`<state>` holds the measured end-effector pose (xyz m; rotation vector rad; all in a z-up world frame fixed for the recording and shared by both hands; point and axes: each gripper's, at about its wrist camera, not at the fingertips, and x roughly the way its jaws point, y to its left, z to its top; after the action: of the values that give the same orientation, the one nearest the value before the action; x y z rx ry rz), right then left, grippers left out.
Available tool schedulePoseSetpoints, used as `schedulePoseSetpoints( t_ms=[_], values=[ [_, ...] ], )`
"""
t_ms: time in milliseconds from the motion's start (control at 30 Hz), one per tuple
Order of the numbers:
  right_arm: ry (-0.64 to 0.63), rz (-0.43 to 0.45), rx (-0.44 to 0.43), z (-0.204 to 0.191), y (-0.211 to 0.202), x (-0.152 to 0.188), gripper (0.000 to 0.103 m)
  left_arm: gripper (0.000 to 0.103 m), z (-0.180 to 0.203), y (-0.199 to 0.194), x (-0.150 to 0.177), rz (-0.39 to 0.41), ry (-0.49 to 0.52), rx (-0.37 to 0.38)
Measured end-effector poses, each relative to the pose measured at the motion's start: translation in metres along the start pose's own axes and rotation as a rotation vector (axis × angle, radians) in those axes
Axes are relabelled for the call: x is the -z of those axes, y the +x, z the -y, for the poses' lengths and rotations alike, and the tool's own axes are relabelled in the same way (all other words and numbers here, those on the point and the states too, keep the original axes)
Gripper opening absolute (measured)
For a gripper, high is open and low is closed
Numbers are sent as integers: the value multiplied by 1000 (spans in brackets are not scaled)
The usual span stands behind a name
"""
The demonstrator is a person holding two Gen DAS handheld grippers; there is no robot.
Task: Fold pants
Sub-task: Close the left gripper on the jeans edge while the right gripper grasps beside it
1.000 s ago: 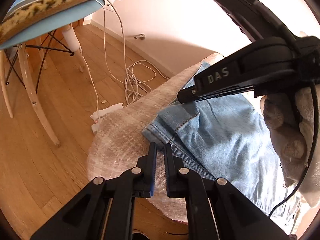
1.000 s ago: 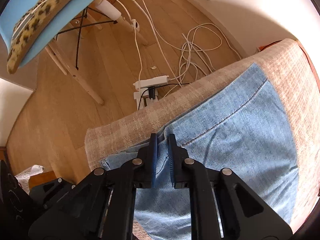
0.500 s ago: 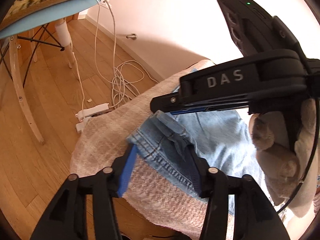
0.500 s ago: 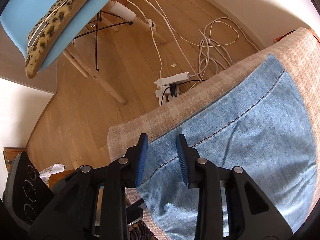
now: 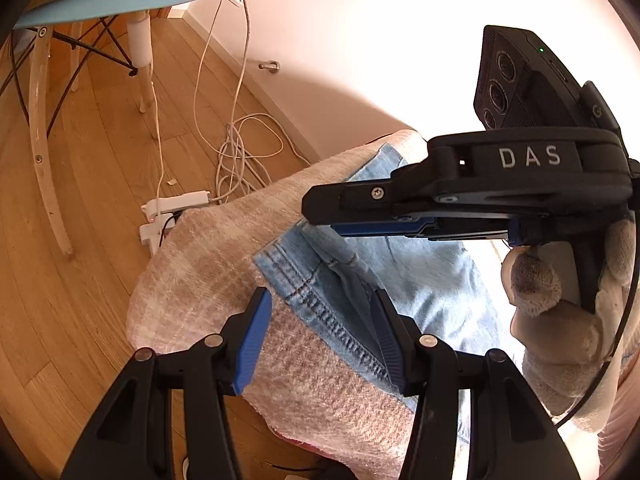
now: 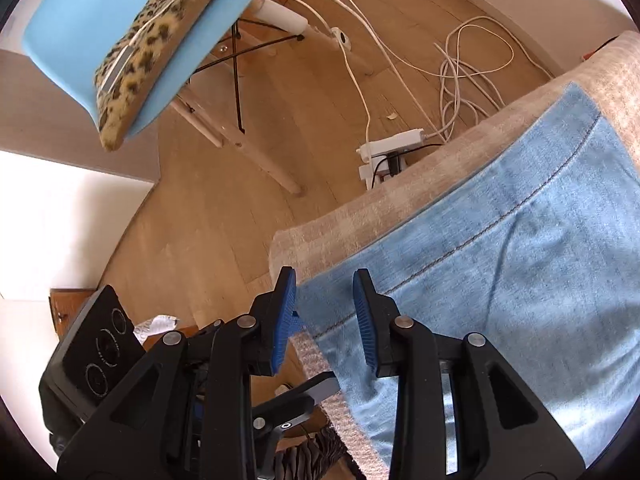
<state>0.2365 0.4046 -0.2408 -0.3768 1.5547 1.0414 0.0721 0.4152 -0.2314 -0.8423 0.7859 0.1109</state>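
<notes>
Light blue jeans (image 5: 404,268), folded, lie on a beige woven blanket (image 5: 216,264). My left gripper (image 5: 318,304) is open, its blue pads on either side of the stitched hem corner without pressing it. The right gripper (image 5: 316,216) reaches in from the right just above the denim, held by a gloved hand (image 5: 560,320). In the right wrist view the right gripper (image 6: 323,284) is open over the jeans (image 6: 500,280) at their near corner, by the blanket (image 6: 400,188) edge. One of the left gripper's fingers (image 6: 316,390) shows below it.
A chair with a blue seat (image 6: 72,28) and a leopard cushion (image 6: 136,52) stands on the wooden floor (image 5: 80,240). White cables (image 5: 236,152) and a power strip (image 6: 392,148) lie beside the blanket. A pale wall (image 5: 360,60) is behind.
Both grippers were shut on the jeans' edge a second ago and have opened. The denim now lies loose on the blanket. Both views have tilted slightly.
</notes>
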Motion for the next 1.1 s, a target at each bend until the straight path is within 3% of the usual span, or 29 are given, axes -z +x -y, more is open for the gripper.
schedulePoseSetpoints(
  t_ms=[200, 633, 800, 833, 933, 967, 1000, 1100],
  values=[
    [17, 20, -9, 0, 10, -4, 31, 49, -3, -10, -1, 21, -7, -4],
    [62, 93, 69, 27, -32, 4, 31, 49, 5, 11, -9, 51, 13, -76],
    [68, 105, 77, 34, -39, 1, 31, 49, 16, 16, -5, 65, 71, -96],
    [68, 105, 79, 36, -41, 1, 31, 46, 19, 17, -5, 65, 84, -97],
    [71, 106, 92, 39, -42, -5, 33, 24, 21, 21, -5, 64, 92, -71],
    [77, 108, 97, 41, -43, -7, 41, 18, 22, 21, -5, 67, 96, -56],
    [84, 112, 103, 42, -42, -8, 50, 16, 20, 23, -5, 73, 100, -37],
    [104, 99, 121, 49, -41, -15, 54, 12, 24, 22, -3, 86, 134, -4]
  ],
)
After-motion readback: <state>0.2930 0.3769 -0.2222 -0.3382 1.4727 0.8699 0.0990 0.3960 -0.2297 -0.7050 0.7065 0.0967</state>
